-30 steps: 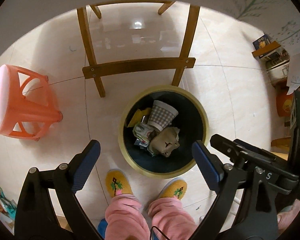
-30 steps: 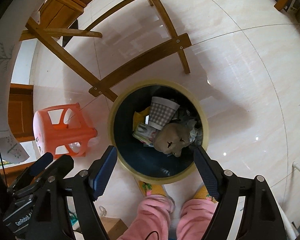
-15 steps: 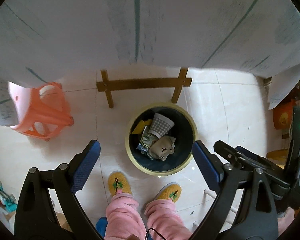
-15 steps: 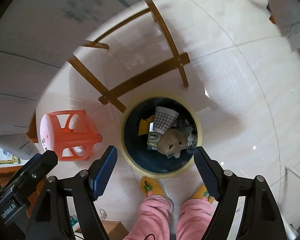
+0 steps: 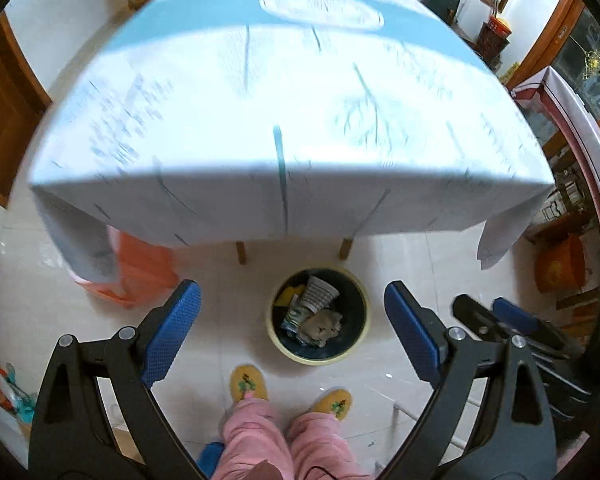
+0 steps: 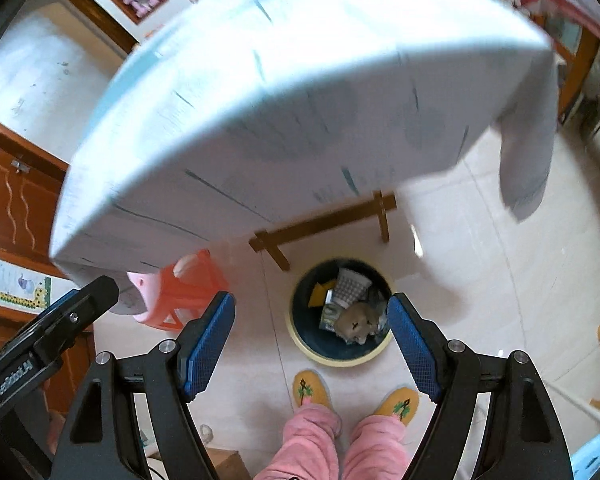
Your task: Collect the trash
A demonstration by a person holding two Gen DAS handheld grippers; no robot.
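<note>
The fingers of the left gripper (image 5: 292,334) and right gripper (image 6: 311,346) are held apart and empty above the floor, since the trash (image 5: 314,312) is already gathered inside the round bin (image 5: 360,340), which is set just off the near edge of the cloth-covered desk (image 5: 284,100)

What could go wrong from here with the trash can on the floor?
Two risks, both judgements. The trash can stands just ahead of the person's slippers, so a step forward might kick it over. The checked paper cup sits high on the pile and might tumble out.
</note>
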